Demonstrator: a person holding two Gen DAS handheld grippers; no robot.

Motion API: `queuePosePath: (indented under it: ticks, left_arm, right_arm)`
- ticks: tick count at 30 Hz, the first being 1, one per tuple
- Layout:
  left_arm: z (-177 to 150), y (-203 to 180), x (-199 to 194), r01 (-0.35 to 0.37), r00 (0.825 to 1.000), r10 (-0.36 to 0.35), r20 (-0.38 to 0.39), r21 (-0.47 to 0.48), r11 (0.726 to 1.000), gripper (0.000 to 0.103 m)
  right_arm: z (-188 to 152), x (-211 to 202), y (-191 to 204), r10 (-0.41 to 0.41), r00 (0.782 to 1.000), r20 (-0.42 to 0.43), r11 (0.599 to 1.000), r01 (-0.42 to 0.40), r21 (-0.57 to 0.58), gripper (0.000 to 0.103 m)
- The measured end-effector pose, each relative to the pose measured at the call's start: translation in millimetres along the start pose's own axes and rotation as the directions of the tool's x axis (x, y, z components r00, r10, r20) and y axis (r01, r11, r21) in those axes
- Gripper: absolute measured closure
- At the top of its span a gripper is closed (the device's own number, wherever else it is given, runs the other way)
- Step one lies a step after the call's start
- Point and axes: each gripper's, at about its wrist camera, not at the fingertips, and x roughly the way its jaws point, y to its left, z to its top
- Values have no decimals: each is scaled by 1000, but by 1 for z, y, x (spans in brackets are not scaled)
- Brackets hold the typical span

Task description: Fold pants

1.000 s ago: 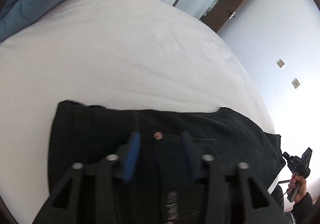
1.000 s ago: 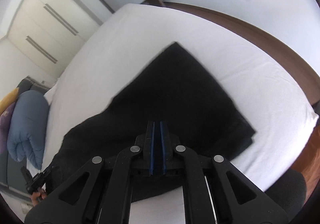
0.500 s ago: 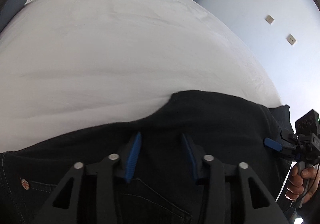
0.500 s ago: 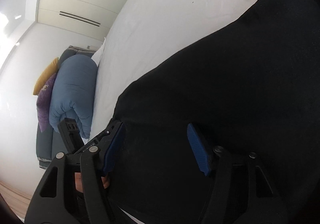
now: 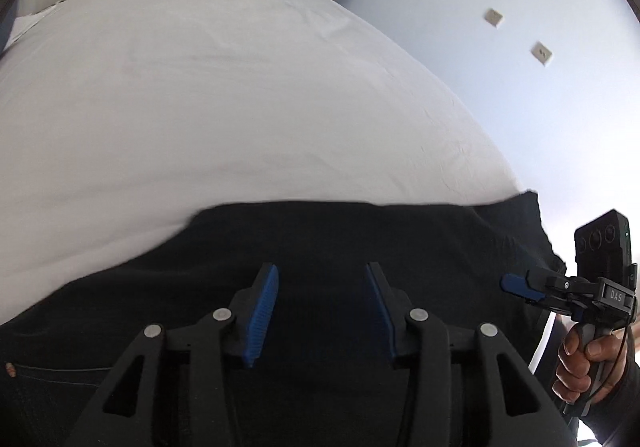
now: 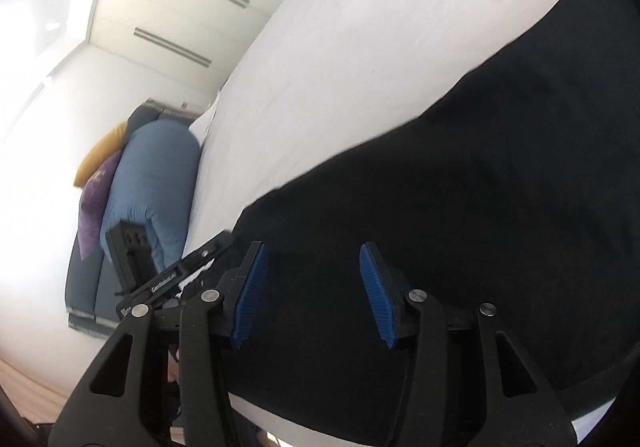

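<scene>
The black pants point(image 5: 360, 259) lie flat on the white bed point(image 5: 240, 99), directly under and in front of both grippers. Seen from the left gripper point(image 5: 320, 311), the cloth fills the space below its fingers, and the far edge of the pants runs across a little ahead of the fingertips. To the lower left of this gripper a line of stitching and a small metal rivet point(image 5: 9, 369) show on the fabric.

The left gripper has its blue pads point(image 5: 262, 311) apart, and its jaws are opening. Nothing is caught between the pads; the pants are only below them. To its right, at the side edge of the pants, the right gripper point(image 5: 516, 284) is visible with a person's hand point(image 5: 580, 363) around its handle.

From the right gripper's own camera, the pants spread ahead and to the right of it, up to the edge of the view. Its jaws are closing, but the pads point(image 6: 376, 295) stand apart and grasp nothing. To its left the black body of the left gripper point(image 6: 176, 271) is near the corner of the cloth. Farther left of it a blue rolled duvet point(image 6: 156, 183) rests beside purple and yellow pillows point(image 6: 100, 171), with white wardrobe doors point(image 6: 192, 7) behind.
</scene>
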Motion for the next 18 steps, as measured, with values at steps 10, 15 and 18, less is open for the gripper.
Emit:
queuePosePath:
  ticks: [10,15,18]
  left_arm:
    - [7,47,27,-24,1000,21,-20,-173,985,97]
    - [6,35,6,-140,990,143,5,-169,976,97]
    - [5,9,-12,-154,986,164,40,-176,972,67]
  right_arm:
    - [14,-84,-101,-196,959,205,970,158,185,86]
    - [13,-177,-128,-434,826,359,895,348,281,86]
    - [-5,-221,-120,-438,785,437,893,324,313,82]
